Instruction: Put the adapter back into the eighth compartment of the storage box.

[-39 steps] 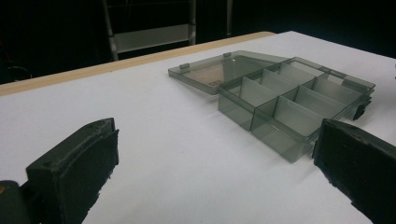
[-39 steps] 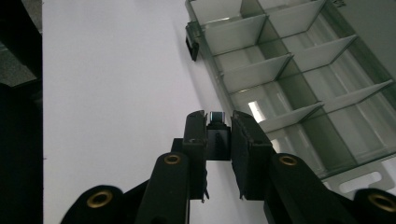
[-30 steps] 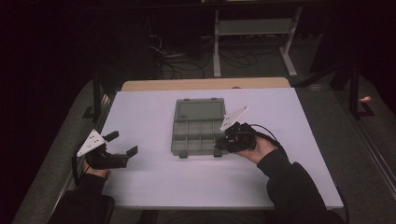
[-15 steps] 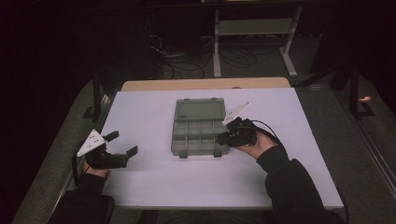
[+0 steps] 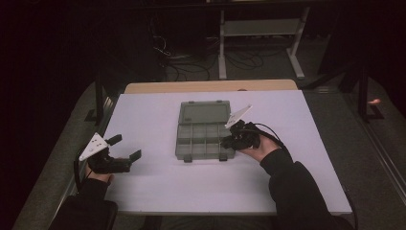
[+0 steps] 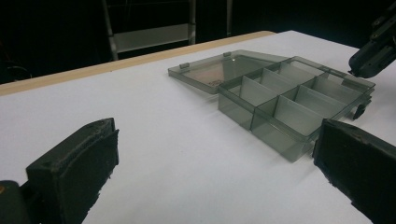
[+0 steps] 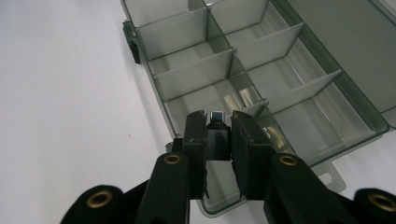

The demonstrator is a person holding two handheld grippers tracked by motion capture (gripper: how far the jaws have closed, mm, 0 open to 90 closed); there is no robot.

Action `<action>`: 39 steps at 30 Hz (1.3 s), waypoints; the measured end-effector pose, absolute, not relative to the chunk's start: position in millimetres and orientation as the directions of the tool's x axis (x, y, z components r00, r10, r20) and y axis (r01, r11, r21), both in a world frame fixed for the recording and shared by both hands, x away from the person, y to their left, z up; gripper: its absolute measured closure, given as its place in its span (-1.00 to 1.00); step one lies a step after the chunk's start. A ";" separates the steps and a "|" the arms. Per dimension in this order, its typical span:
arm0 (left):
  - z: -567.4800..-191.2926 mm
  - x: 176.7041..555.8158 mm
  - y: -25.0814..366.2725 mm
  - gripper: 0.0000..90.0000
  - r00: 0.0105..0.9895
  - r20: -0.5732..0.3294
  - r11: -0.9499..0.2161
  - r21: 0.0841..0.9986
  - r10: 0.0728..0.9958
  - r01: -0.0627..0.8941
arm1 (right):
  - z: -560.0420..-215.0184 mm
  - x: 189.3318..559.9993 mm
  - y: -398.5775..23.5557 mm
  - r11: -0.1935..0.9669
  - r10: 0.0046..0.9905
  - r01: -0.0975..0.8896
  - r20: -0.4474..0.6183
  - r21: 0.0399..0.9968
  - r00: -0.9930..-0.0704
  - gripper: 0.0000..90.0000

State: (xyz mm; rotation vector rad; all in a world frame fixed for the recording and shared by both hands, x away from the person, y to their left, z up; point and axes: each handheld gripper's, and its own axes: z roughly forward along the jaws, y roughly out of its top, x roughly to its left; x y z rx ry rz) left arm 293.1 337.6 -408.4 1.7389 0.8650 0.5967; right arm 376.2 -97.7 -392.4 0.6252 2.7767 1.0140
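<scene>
A clear compartment box (image 5: 203, 136) lies open mid-worktop (image 5: 153, 187). The right gripper (image 7: 218, 135), jaws clamped on a small dark part (image 7: 217, 133), hovers over its near-right compartments. Best to lower squarely into one cell before releasing. The left gripper (image 5: 125, 147) rests wide open, empty.
</scene>
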 end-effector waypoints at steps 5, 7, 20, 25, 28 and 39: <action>-408.5 293.3 337.6 -1.00 0.613 -0.019 -0.183 0.947 0.789 0.264 | -394.8 379.6 -98.5 0.687 0.424 0.344 0.032 0.640 -0.905 0.66; -408.5 293.2 337.5 -1.00 0.613 -0.019 -0.183 0.947 0.790 0.264 | -396.1 380.5 -98.0 0.690 0.424 0.345 0.031 0.636 -0.905 0.66; -408.6 293.4 337.5 -1.00 0.614 -0.020 -0.183 0.947 0.789 0.266 | -407.3 385.4 -93.4 0.720 0.424 0.351 0.021 0.598 -0.905 0.66; -408.6 293.5 337.5 -1.00 0.614 -0.020 -0.183 0.946 0.789 0.266 | -409.9 386.1 -93.0 0.729 0.427 0.356 0.018 0.584 -0.904 0.66; -408.6 293.6 337.6 -1.00 0.614 -0.019 -0.184 0.946 0.789 0.266 | -410.5 386.1 -92.7 0.731 0.427 0.356 0.017 0.582 -0.904 0.65; -408.6 293.5 337.7 -1.00 0.614 -0.020 -0.183 0.946 0.789 0.266 | -401.9 385.7 -99.3 0.687 0.459 0.370 0.021 0.625 -0.888 0.33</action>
